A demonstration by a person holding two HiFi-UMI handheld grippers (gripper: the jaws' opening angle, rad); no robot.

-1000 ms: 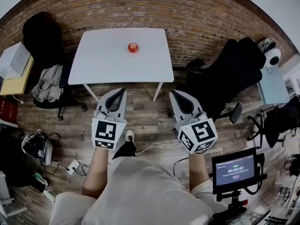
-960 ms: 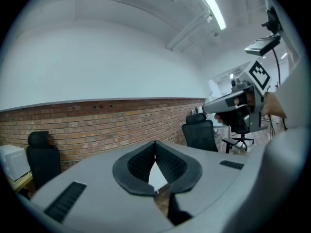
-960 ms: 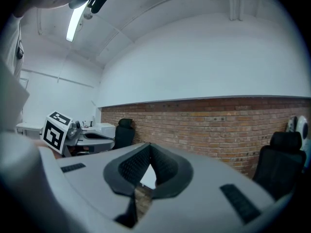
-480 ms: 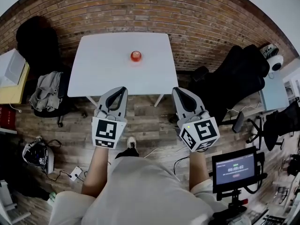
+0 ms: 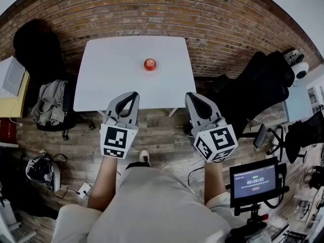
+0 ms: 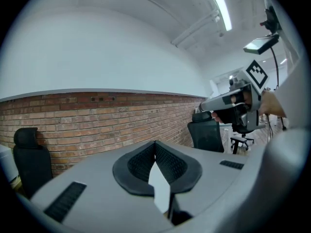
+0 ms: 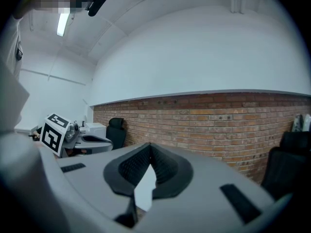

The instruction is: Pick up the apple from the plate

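A red apple (image 5: 150, 64) sits on a pale plate (image 5: 150, 71) that barely shows against the white table (image 5: 111, 77), near the table's middle. Both grippers are held side by side, pointing at the table, tips about at its near edge and well short of the apple. My left gripper (image 5: 134, 93) is shut with nothing in it; in its own view the pads (image 6: 163, 161) meet at the tip. My right gripper (image 5: 188, 94) is likewise shut and empty, pads (image 7: 160, 166) touching. Neither gripper view shows the apple.
A brick wall (image 5: 152, 9) runs behind the table. A black chair (image 5: 30, 44) and one draped with clothes (image 5: 48, 97) stand left; black office chairs (image 5: 258, 80) stand right. A monitor on a stand (image 5: 255, 178) is at lower right. Cables cross the wooden floor (image 5: 162, 135).
Both grippers have moved forward together toward the table, and the person has stepped nearer. The table and apple now lie closer in the head view. Both jaws stay shut.
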